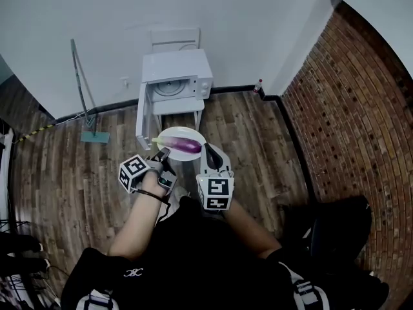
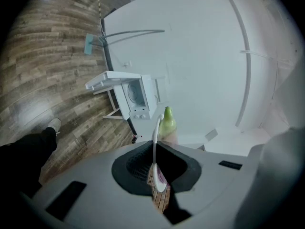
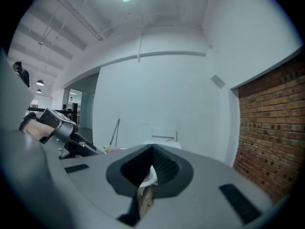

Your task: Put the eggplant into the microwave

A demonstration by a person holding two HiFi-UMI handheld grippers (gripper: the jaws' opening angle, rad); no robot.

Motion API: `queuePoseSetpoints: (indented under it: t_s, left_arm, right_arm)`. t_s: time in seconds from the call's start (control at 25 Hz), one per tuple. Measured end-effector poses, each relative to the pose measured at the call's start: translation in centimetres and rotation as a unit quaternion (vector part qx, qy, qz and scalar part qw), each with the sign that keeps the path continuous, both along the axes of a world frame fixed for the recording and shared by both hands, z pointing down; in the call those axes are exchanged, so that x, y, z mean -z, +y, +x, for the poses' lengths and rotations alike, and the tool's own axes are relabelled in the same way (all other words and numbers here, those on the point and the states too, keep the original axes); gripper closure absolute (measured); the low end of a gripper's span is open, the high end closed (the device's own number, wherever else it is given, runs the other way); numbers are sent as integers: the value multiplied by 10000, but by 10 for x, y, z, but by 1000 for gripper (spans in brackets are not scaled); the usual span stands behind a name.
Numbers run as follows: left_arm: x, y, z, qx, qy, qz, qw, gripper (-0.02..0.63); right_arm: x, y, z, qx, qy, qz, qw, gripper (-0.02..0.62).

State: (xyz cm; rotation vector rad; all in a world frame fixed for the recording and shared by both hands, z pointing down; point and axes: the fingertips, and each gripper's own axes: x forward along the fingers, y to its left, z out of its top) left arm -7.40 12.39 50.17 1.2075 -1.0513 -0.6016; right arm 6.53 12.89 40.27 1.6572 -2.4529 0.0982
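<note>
over wood floor (image 1: 64,173), left tool (image 1: 162,152) and right tool (image 1: 208,148) clamp eggplant's (image 1: 184,145) plate (image 1: 192,134).

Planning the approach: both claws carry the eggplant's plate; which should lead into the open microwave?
Right, probably: the open door of the microwave stands on the side of the left claw, while the right claw has a free way in. Both are shut on the plate, so they move together.

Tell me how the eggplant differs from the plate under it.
The eggplant is purple with a green end; the plate is white. The eggplant is long and narrow; the plate is round and wider. The left tool and right tool clamp the plate's rim; the eggplant only lies on it. Both are held above the floor.
</note>
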Motion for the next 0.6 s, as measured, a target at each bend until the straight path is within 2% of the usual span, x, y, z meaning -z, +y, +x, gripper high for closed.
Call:
queuePoseSetpoints:
  t_s: [0.6]
  left_arm:
    - [-2,-138,-28,18,64,-28,10000,589]
  right_arm:
    - [8,-143,-33,96,156,-36,9998,588]
